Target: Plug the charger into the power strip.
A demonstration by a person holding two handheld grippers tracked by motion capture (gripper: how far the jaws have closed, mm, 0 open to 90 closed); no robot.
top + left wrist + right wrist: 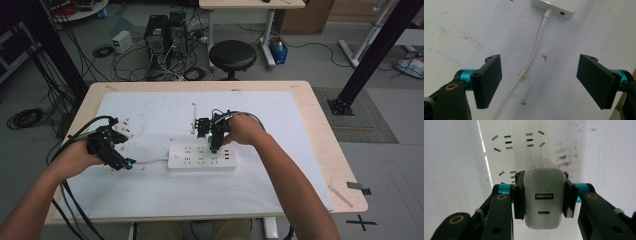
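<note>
Clamped between the two black jaws of the right gripper (544, 195) is one white USB charger (543, 200), its end face turned to the camera and showing two ports, a wider one above a smaller one. In the high view that right gripper (216, 145) points down over the right part of the single white power strip (200, 156), which lies flat near the middle of the white mat (150, 195) on the wooden table (320, 130). Behind the charger the right gripper view shows the power strip (506, 157) close underneath, with several groups of dark socket slots on its face; whether the charger's prongs touch it cannot be told. Left gripper (544, 85) stands released, its two jaws wide apart with nothing pressed between them; one white cable (529, 62) runs across the mat below the gap and joins the corner of the power strip (556, 6) at the top of that view. In the high view the left gripper (112, 147) sits just left of the strip, near the cable (150, 162). One small white adapter (122, 128) lies just beyond the left hand, and one thin white stick (194, 117) lies on the mat beside the right gripper.
</note>
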